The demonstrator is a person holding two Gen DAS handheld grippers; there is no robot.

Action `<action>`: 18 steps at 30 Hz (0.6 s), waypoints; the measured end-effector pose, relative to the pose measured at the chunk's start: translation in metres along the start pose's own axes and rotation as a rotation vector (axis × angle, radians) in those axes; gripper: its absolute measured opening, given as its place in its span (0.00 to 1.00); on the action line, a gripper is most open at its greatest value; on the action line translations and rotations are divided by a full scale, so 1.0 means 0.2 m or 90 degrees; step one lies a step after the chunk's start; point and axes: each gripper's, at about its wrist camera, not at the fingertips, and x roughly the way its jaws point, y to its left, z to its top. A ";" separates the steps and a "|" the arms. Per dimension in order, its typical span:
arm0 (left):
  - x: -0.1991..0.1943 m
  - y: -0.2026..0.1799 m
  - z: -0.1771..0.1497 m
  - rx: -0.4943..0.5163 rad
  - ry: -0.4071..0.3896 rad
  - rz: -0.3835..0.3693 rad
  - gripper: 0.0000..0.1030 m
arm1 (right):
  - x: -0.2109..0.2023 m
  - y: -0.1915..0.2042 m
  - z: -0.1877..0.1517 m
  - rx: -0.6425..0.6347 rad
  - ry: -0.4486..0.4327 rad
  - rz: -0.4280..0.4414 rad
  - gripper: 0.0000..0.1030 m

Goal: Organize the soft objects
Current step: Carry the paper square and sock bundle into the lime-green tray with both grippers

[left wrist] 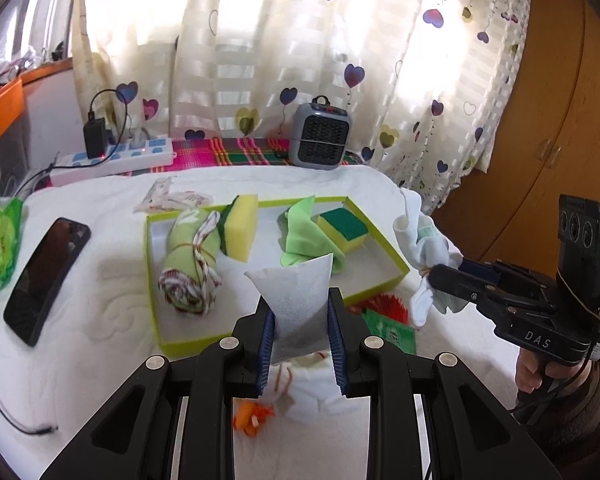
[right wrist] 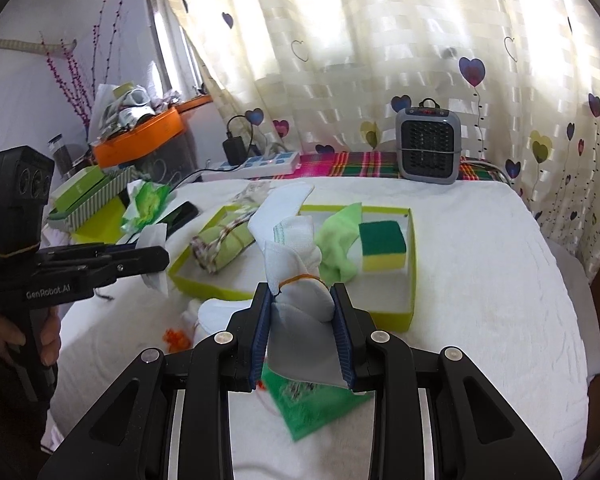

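My left gripper (left wrist: 300, 300) is shut on a white-grey folded cloth (left wrist: 296, 276), held above the bed in front of a lime-edged shallow box (left wrist: 168, 346). The box holds a rolled green towel (left wrist: 188, 264) tied with a band, an upright yellow sponge (left wrist: 240, 228), a green cloth (left wrist: 304, 236) and a green-topped sponge (left wrist: 344, 228). My right gripper (right wrist: 301, 292) is shut on a white sock bundle (right wrist: 296, 240) bound with a rubber band, near the box (right wrist: 412, 264). Each gripper shows in the other's view: the right gripper (left wrist: 430, 274) and the left gripper (right wrist: 166, 258).
On the white bedcover lie a black phone (left wrist: 46, 280), a green packet (right wrist: 312, 404), an orange scrap (left wrist: 252, 416) and more white cloths (right wrist: 216, 312). A grey heater (left wrist: 320, 136) and a power strip (left wrist: 116, 160) stand at the back. A wooden wardrobe (left wrist: 548, 120) is on the right.
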 end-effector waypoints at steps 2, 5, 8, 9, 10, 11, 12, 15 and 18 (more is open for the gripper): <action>0.03 0.01 0.02 0.001 0.005 0.002 0.22 | 0.03 -0.01 0.02 0.002 0.003 -0.002 0.30; 0.08 0.02 0.05 0.001 0.012 0.004 0.22 | 0.09 -0.01 0.06 0.003 0.009 -0.005 0.30; 0.13 0.04 0.07 -0.001 0.019 0.007 0.22 | 0.13 -0.01 0.09 0.000 0.010 -0.013 0.30; 0.16 0.05 0.08 -0.001 0.022 0.007 0.22 | 0.15 -0.01 0.11 -0.001 0.011 -0.016 0.30; 0.17 0.05 0.09 -0.002 0.025 0.009 0.22 | 0.17 -0.01 0.12 -0.002 0.012 -0.017 0.30; 0.19 0.06 0.09 -0.003 0.029 0.011 0.22 | 0.19 -0.02 0.13 -0.002 0.013 -0.021 0.30; 0.21 0.06 0.10 -0.002 0.032 0.009 0.22 | 0.21 -0.02 0.15 -0.004 0.014 -0.029 0.30; 0.26 0.07 0.11 -0.001 0.040 0.013 0.22 | 0.29 -0.02 0.17 -0.007 0.026 -0.030 0.30; 0.32 0.09 0.12 -0.004 0.052 0.020 0.22 | 0.36 -0.02 0.19 -0.016 0.038 -0.037 0.30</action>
